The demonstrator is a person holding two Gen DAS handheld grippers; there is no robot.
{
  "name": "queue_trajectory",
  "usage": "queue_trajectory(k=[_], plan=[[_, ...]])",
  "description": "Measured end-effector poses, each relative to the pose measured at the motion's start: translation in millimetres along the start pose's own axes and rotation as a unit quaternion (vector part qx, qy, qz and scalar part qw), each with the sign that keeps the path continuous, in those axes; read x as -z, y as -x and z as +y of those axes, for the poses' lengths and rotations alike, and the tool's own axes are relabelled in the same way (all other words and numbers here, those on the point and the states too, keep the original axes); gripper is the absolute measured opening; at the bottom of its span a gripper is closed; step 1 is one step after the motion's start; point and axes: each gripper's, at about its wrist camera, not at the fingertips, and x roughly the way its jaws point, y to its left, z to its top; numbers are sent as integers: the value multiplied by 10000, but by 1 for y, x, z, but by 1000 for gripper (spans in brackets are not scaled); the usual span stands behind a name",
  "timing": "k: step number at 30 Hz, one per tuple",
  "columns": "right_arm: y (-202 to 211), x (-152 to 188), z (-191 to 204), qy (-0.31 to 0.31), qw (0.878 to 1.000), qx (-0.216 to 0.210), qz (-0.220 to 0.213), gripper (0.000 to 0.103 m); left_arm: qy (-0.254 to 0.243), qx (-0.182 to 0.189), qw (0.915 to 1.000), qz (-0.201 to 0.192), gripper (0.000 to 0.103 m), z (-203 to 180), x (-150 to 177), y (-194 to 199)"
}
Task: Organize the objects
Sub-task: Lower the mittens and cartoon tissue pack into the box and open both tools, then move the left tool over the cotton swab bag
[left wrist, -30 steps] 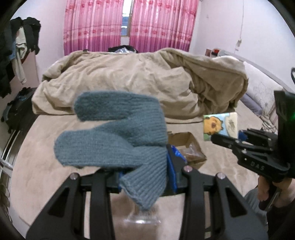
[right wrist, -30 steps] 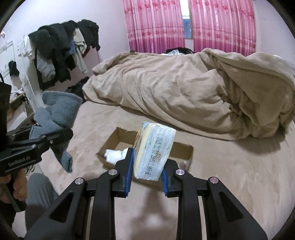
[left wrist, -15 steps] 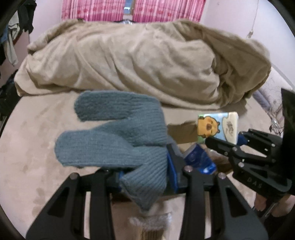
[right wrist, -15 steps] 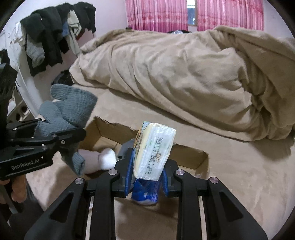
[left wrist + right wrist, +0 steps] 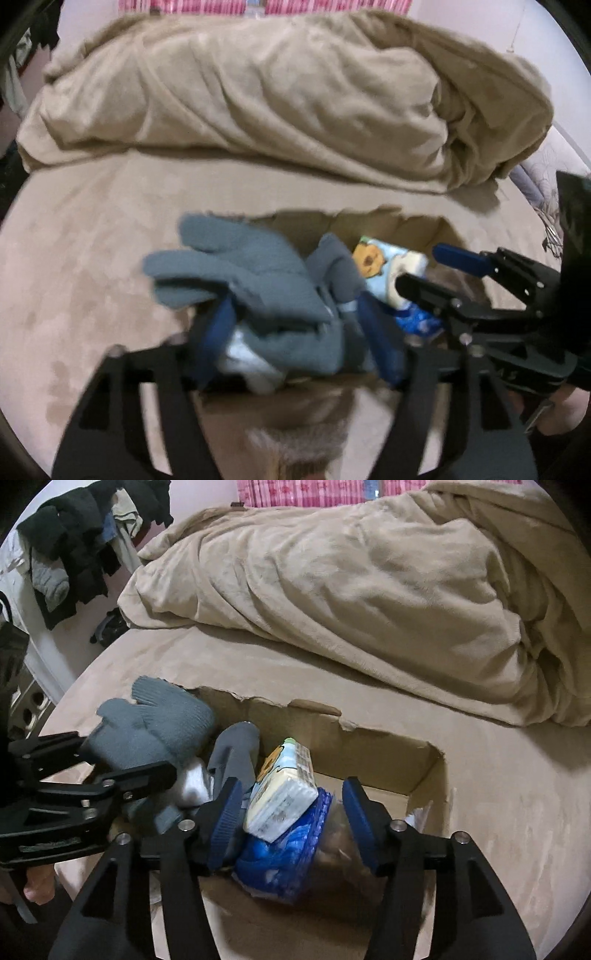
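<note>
- So both claws are down over the torn brown cardboard box [image 5: 391,760] sitting on the tan bed [image 5: 498,775].
- Right claw [image 5: 291,819] is spread wide, gripping nothing. The small plastic-wrapped tissue pack with the cartoon bear [image 5: 284,790] lies tilted between its fingers, on top of a crinkly blue plastic bag [image 5: 280,864] inside the box.
- Left claw [image 5: 295,339] also looks spread, pads off the fabric, though that view is blurry. The grey-blue knitted gloves [image 5: 243,273] are slumped over the box's left edge, half in.
- Gloves look light, floppy and snag-prone, so I'd pinch a bunched fold at the cuff.
- Tissue pack is light, squashy and slick, so grab its broad faces, gently.
</note>
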Motion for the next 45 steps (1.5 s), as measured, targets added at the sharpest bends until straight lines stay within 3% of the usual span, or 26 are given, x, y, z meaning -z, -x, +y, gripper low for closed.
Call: queue_trajectory(k=[4,12,22,31,45], plan=[[30,5,2,-21,9999,99,-139,65,27,-39,9996,-264,76,-5,4,37],[113,37,17,-52,9982,301,-523,66,148,38,9980,-616,76,-13,45,122],[193,64,51,333,9948,457,-848,66,-30,-39,9970,-777,76,-29,99,185],[204,89,47,-89,9977,384,-546,66,35,-85,9998,-178,76,-36,130,142],[141,120,18,-487,9981,359,70,66,40,-289,9990,349,76,-35,142,83]])
